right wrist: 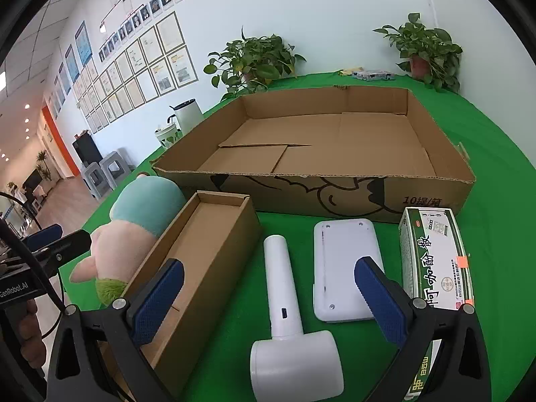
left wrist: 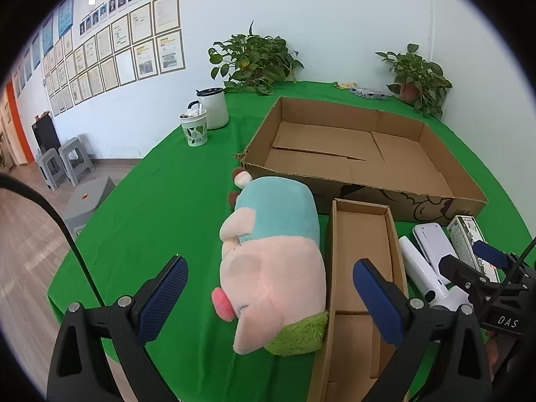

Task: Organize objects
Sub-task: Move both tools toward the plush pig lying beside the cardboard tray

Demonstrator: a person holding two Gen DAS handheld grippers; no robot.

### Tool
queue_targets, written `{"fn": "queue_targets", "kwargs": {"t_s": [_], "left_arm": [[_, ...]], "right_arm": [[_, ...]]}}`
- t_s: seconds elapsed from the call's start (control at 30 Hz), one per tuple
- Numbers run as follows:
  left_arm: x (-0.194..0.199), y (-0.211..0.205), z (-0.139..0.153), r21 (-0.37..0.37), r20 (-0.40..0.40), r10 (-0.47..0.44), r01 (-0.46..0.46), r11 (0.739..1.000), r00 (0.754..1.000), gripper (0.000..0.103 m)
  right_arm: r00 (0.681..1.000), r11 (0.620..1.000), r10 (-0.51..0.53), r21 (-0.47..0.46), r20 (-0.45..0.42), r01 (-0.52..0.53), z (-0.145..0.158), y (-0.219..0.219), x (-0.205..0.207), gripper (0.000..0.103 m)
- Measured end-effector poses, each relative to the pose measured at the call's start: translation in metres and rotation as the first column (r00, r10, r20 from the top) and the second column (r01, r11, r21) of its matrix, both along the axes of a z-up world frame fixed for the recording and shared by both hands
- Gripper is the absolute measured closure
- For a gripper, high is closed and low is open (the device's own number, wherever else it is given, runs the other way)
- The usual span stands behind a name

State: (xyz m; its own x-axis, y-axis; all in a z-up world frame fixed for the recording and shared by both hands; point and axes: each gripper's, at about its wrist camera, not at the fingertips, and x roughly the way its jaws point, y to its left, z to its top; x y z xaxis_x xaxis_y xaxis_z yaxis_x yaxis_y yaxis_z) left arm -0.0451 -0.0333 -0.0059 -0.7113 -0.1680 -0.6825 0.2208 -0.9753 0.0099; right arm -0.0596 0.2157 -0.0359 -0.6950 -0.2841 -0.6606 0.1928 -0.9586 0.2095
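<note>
Between the spread fingers of the left gripper lies the plush pig, untouched, the large box at one o'clock: drop low, pinch mid-body. Right gripper gapes empty over the white handheld device; only its view shows the medicine box whole.

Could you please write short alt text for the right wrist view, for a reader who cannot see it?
The open right gripper hovers over a white hammer-shaped device on a green tablecloth. A narrow cardboard box and plush pig lie left, a white flat device and green medicine box right, a large empty cardboard tray behind.
</note>
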Motion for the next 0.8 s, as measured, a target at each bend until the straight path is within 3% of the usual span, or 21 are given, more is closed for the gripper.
{"fn": "queue_targets", "kwargs": {"t_s": [0.17, 0.43, 0.6, 0.73, 0.8], "left_arm": [[-0.005, -0.013, -0.003, 0.041, -0.022, -0.078, 0.079, 0.996, 0.997, 0.004], [-0.013, -0.038, -0.012, 0.141, -0.037, -0.203, 0.206, 0.968, 0.978, 0.004], [-0.009, -0.049, -0.012, 0.172, -0.062, -0.235, 0.242, 0.955, 0.970, 0.004], [-0.009, -0.063, -0.018, 0.200, -0.059, -0.236, 0.243, 0.949, 0.970, 0.004], [-0.012, -0.069, -0.024, 0.230, -0.045, -0.238, 0.241, 0.943, 0.970, 0.004]], "right_arm": [[0.999, 0.999, -0.045, 0.032, 0.023, 0.044, 0.006, -0.019, 0.009, 0.000], [0.990, 0.981, -0.140, 0.138, 0.020, 0.136, 0.029, -0.055, 0.035, 0.001], [0.992, 0.974, -0.124, 0.191, -0.013, 0.124, 0.051, -0.078, 0.055, 0.001], [0.999, 0.998, 0.036, 0.048, 0.017, -0.037, 0.078, -0.100, 0.073, 0.001], [0.991, 0.989, 0.137, -0.050, 0.005, -0.136, 0.090, -0.107, 0.080, 0.000]]}}
